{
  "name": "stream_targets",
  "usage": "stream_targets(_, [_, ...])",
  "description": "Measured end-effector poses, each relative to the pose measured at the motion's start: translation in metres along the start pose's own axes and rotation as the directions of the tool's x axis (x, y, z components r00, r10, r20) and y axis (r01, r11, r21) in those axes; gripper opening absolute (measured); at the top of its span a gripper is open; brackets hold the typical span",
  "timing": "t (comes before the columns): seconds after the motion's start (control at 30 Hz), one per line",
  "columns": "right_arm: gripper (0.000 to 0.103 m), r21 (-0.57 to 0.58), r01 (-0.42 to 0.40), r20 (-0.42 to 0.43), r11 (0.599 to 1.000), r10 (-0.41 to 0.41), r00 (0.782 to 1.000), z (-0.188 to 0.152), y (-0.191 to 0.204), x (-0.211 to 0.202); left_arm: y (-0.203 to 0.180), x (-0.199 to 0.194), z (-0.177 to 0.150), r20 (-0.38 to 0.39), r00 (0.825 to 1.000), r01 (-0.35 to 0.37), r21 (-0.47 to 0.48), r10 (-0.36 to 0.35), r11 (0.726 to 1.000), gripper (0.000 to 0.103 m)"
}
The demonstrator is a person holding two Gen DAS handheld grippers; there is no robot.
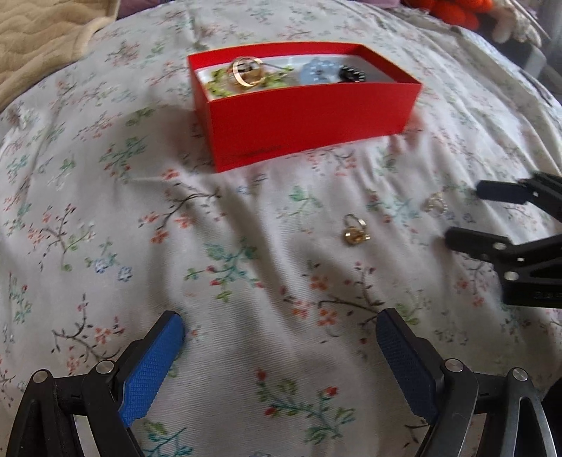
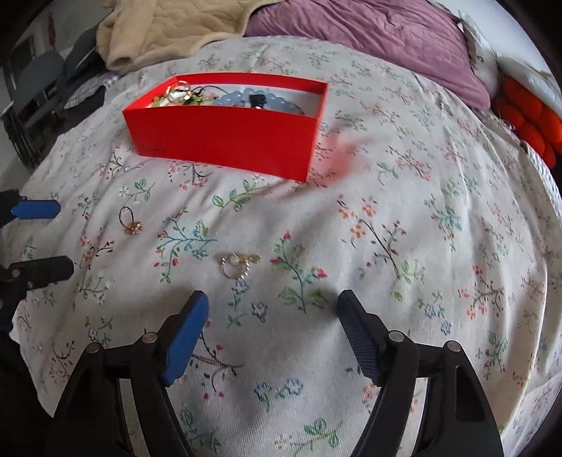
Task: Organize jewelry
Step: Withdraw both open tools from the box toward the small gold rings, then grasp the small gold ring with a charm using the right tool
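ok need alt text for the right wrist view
The open right gripper hangs over a floral bedspread, with a small silver ring lying just ahead of its fingers. Farther off sits an open red box holding jewelry, a gold ring lies to the left, and the left gripper enters at the left edge.

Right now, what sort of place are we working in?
Most likely a bedroom, on a bed: a floral bedspread underneath, a purple pillow and a beige quilted blanket at its far end.

Both grippers agape, empty
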State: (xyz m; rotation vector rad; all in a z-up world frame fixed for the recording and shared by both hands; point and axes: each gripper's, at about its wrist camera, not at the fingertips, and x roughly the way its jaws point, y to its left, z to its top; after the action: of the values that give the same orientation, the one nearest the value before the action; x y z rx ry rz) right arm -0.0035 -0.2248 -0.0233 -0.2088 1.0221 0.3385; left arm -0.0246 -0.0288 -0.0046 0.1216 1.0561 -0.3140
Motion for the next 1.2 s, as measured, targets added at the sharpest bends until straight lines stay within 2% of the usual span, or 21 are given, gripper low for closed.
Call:
stream_targets(0.23, [0.052, -0.062, -0.026, 0.018, 0.998, 0.027, 0.999, 0.005, 0.012, 0.002, -0.009, 0.002, 0.0, -0.002, 1.0, 0.002, 0.031, -0.002, 1.0, 0.092])
stream_targets(0.3, [0.04, -0.066, -0.044, 0.015, 0.997, 0.045, 0.999, 0.006, 0.014, 0.002, -0.01, 0.003, -0.001, -0.004, 1.0, 0.002, 0.035, -0.002, 0.999, 0.092])
stream_targets(0.5, [0.02, -0.09, -0.071, 0.009, 0.993, 0.072, 0.997, 0.006, 0.021, 0.003, -0.01, 0.003, -0.001, -0.003, 1.0, 0.013, 0.036, -0.013, 0.999, 0.092])
stream_targets(0.67, [0.007, -0.104, -0.063, 0.015, 0.993, 0.065, 0.998, 0.007, 0.025, 0.003, -0.012, 0.004, -0.001, -0.001, 1.0, 0.018, 0.04, -0.018, 0.999, 0.092])
stream_targets(0.83, [0.006, -0.104, -0.08, 0.01, 0.991, 0.081, 0.997, 0.004, 0.025, -0.002, -0.011, 0.0, -0.001, 0.014, 0.999, 0.043, 0.04, -0.043, 0.998, 0.092])
stream_targets(0.97, [0.008, -0.053, -0.124, 0.005, 0.991, 0.124, 0.992, 0.0, 0.018, -0.003, -0.004, -0.007, -0.001, 0.043, 0.996, 0.079, 0.023, -0.08, 0.997, 0.092])
stream_targets(1.2, [0.025, -0.01, -0.181, 0.01, 0.983, 0.181, 0.983, -0.002, 0.015, -0.003, 0.013, -0.018, -0.01, 0.084, 0.988, 0.132, -0.015, -0.13, 0.991, 0.092])
